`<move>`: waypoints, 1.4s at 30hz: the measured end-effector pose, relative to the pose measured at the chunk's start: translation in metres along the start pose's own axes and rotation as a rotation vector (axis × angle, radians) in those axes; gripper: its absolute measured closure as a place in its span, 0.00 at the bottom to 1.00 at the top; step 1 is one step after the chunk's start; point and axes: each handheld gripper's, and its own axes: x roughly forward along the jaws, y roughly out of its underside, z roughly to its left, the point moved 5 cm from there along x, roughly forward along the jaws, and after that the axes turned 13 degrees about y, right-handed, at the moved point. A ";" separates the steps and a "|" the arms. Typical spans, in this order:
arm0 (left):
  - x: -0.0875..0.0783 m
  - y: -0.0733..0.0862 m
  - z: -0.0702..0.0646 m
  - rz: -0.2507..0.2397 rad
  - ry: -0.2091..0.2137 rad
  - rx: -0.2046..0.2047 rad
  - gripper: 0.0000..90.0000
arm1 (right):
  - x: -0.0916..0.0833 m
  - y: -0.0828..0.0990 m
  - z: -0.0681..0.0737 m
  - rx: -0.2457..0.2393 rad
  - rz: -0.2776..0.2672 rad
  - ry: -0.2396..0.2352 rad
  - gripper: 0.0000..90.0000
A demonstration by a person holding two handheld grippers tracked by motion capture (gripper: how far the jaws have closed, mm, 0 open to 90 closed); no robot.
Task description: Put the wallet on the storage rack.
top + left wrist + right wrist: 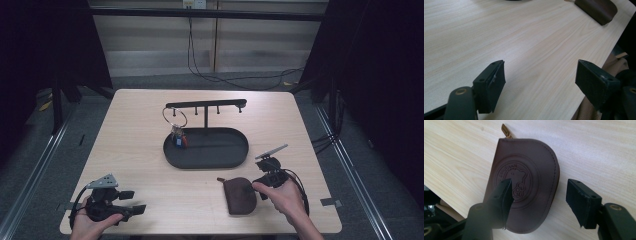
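On worktop (150, 165), brown leather pouch (524, 182) lies flat near front edge, well apart from black oval tray (235, 155). Right tongs (539, 200) wide, nothing gripped, one jaw over pouch, other beyond its curved edge. Left tongs (540, 80) wide, empty, far from pouch. Best approach, by judgement: lower jaws astride curved edge, close squarely, avoid zip pull (506, 131). Tray near pouch holds small keyring charm (178, 137) beneath hook stand (206, 105); otherwise bare.

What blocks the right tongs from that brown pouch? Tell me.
Nothing visible. The right tongs hang open directly over the brown leather zip pouch, one jaw above its embossed face, the other beside its curved edge, with bare wooden table around it.
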 end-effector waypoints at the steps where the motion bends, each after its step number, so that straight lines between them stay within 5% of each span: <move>1: 0.000 0.000 0.000 0.000 0.000 0.001 0.26 | 0.001 0.000 0.000 0.002 0.019 0.001 0.41; 16: -0.003 0.001 0.001 -0.009 -0.013 -0.004 0.26 | 0.017 -0.005 0.003 0.033 0.122 -0.042 0.47; 22: -0.005 0.001 0.003 -0.015 -0.016 -0.015 0.26 | 0.022 -0.002 0.000 0.070 0.123 -0.079 0.46; 32: -0.006 0.001 0.004 -0.028 -0.040 -0.017 0.26 | 0.020 -0.003 0.002 0.043 0.105 -0.082 0.55; 42: -0.007 0.001 0.004 -0.031 -0.037 -0.022 0.27 | 0.017 -0.006 0.000 0.076 0.080 -0.088 0.71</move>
